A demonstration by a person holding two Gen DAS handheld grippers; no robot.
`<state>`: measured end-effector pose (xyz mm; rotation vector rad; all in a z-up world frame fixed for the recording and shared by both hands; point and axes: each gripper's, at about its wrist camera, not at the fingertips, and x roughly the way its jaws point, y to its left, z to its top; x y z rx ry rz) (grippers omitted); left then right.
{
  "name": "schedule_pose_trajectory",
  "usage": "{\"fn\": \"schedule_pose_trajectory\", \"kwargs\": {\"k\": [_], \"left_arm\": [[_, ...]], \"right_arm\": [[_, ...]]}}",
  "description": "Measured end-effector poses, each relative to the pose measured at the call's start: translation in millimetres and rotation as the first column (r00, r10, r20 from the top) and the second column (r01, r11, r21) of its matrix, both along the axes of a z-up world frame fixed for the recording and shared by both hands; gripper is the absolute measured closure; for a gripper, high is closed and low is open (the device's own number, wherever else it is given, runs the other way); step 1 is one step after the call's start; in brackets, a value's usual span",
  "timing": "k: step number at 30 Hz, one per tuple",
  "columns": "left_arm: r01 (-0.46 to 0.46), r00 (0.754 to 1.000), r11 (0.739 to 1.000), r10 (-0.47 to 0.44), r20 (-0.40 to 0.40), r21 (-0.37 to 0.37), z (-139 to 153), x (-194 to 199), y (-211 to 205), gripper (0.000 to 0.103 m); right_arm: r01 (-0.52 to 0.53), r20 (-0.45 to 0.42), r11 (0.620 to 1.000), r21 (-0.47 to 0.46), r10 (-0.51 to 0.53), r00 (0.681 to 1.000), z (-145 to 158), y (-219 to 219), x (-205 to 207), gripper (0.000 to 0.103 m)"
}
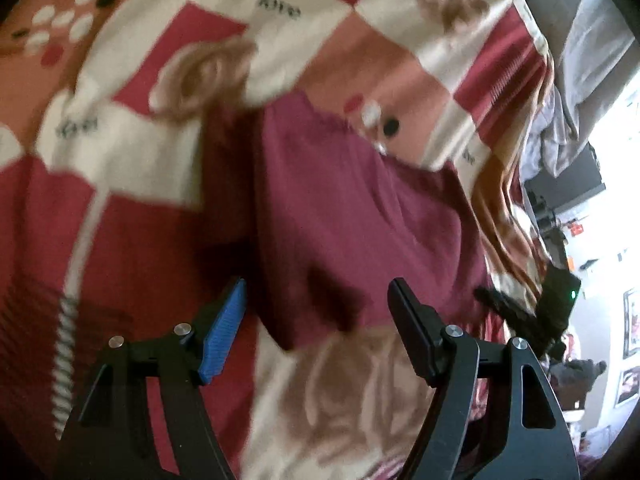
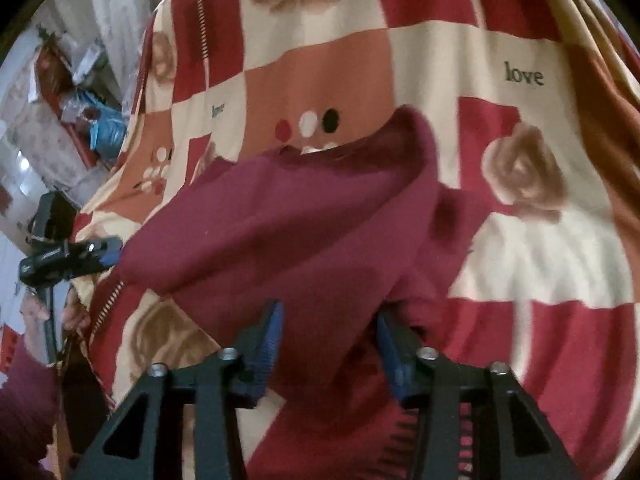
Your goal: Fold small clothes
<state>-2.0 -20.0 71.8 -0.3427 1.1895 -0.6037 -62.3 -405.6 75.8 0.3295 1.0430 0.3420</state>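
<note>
Both tongs gape, gripping nothing. The left tongs (image 1: 318, 304) and right tongs (image 2: 330, 320) flank the maroon garment (image 1: 352, 208) on the bed's patterned blanket (image 1: 132, 160), seemingly readying a fold.

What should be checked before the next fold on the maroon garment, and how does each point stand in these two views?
1. Left gripper open, holding nothing: ok.
2. Right gripper open, with cloth between the jaws: ok; whether it is in contact, cannot tell.
3. Maroon garment lies on the patterned blanket: ok.
4. Garment flat: not ok, a ridge and folds show.
5. Edges and corners findable: cannot tell, both views are blurred.
6. Grippers apart from each other: ok, the left one sits at the garment's far side in the right wrist view.
</note>
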Motion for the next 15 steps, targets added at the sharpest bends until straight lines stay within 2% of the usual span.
{"fn": "schedule_pose_trajectory", "kwargs": {"k": [3, 5, 6, 9, 10, 12, 14, 15], "left_arm": [[0.020, 1.000, 1.000, -0.020, 0.014, 0.005, -6.6, -9.5, -2.0, 0.031], [0.013, 1.000, 0.999, -0.013, 0.019, 0.033, -14.0, -3.0, -6.2, 0.055], [0.014, 1.000, 0.999, -0.014, 0.006, 0.031, -16.1, -0.7, -4.9, 0.071], [0.021, 0.999, 0.998, -0.022, 0.029, 0.057, -5.5, -3.7, 1.0, 0.086], [0.031, 0.997, 0.995, -0.038, 0.066, 0.100, 1.2, -10.3, 2.6, 0.087], [0.027, 0.996, 0.991, -0.038, 0.086, 0.130, -0.6, -19.2, 7.9, 0.092], [0.013, 0.999, 0.985, -0.021, 0.045, 0.173, -20.9, -22.5, 14.1, 0.092], [0.000, 1.000, 0.986, -0.005, 0.026, 0.169, -28.7, -21.9, 18.2, 0.092]], "right_arm": [[0.008, 0.029, 0.999, -0.048, -0.007, 1.000, -5.6, 5.1, -2.7, 0.088], [0.032, 0.022, 0.999, -0.019, -0.031, 0.999, -4.2, -3.6, -2.5, 0.094], [0.040, 0.025, 0.999, -0.014, -0.039, 0.999, 0.2, -8.8, -3.5, 0.096], [0.012, 0.071, 0.997, -0.076, -0.007, 0.997, 27.9, -14.5, -12.9, 0.097], [0.004, 0.079, 0.996, -0.094, 0.004, 0.997, 34.4, -15.1, -14.8, 0.097], [-0.014, 0.071, 0.992, -0.125, 0.023, 0.997, 36.5, -18.3, -19.7, 0.097], [-0.014, 0.009, 0.990, -0.137, 0.016, 1.000, 14.3, -19.0, -21.7, 0.097], [-0.015, -0.031, 0.990, -0.142, 0.010, 0.999, -0.2, -18.2, -22.3, 0.097]]}}
